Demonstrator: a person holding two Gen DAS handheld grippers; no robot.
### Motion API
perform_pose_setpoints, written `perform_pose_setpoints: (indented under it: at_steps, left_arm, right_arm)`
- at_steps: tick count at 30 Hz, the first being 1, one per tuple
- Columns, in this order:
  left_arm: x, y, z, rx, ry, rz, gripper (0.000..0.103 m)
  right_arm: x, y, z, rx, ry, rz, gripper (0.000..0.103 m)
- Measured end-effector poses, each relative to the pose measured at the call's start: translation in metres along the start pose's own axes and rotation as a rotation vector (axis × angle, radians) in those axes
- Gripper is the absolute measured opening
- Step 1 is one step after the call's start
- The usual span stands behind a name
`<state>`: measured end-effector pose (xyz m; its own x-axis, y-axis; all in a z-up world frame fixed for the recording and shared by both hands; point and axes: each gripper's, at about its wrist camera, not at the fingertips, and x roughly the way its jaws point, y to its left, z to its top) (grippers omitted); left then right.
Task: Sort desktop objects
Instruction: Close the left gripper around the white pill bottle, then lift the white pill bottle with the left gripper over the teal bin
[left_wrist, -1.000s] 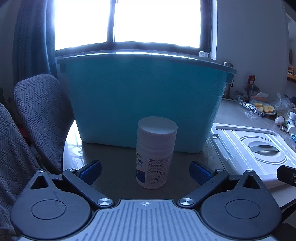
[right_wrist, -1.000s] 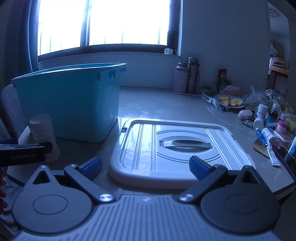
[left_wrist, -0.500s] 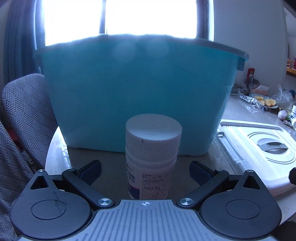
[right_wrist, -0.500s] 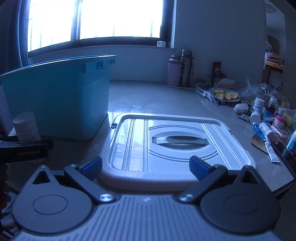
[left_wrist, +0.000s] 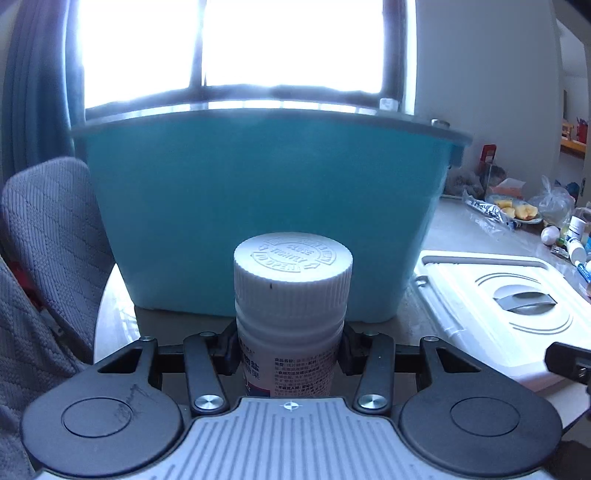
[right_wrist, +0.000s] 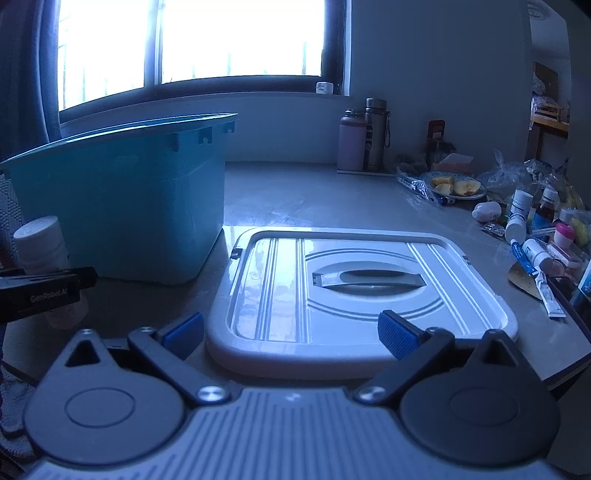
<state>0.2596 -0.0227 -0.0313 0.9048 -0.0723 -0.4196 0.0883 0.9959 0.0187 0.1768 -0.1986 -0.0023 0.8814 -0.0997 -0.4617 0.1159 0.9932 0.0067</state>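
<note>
Left gripper (left_wrist: 290, 349) pinching the white pill bottle (left_wrist: 291, 295) — upright, clamped from both sides.

The bottle stands before the teal bin (left_wrist: 266, 206) on the table (right_wrist: 317, 195); the white lid (right_wrist: 354, 291) lies just beside it. Right gripper (right_wrist: 291, 330) spread wide, holding nothing — low over the lid's near edge.

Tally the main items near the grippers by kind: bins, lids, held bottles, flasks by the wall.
Teal plastic storage bin: 1
White rectangular bin lid: 1
White screw-cap pill bottle, clamped in the left gripper: 1
Tall flasks by the wall: 2
Total: 5
</note>
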Motion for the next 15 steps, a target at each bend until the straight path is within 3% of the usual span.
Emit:
perform_pose_setpoints:
  at_steps: [15]
  left_arm:
    - [-0.075, 0.013, 0.013, -0.021, -0.013, 0.060, 0.048]
  right_arm:
    - [-0.034, -0.005, -0.008, 0.015, -0.027, 0.059, 0.101]
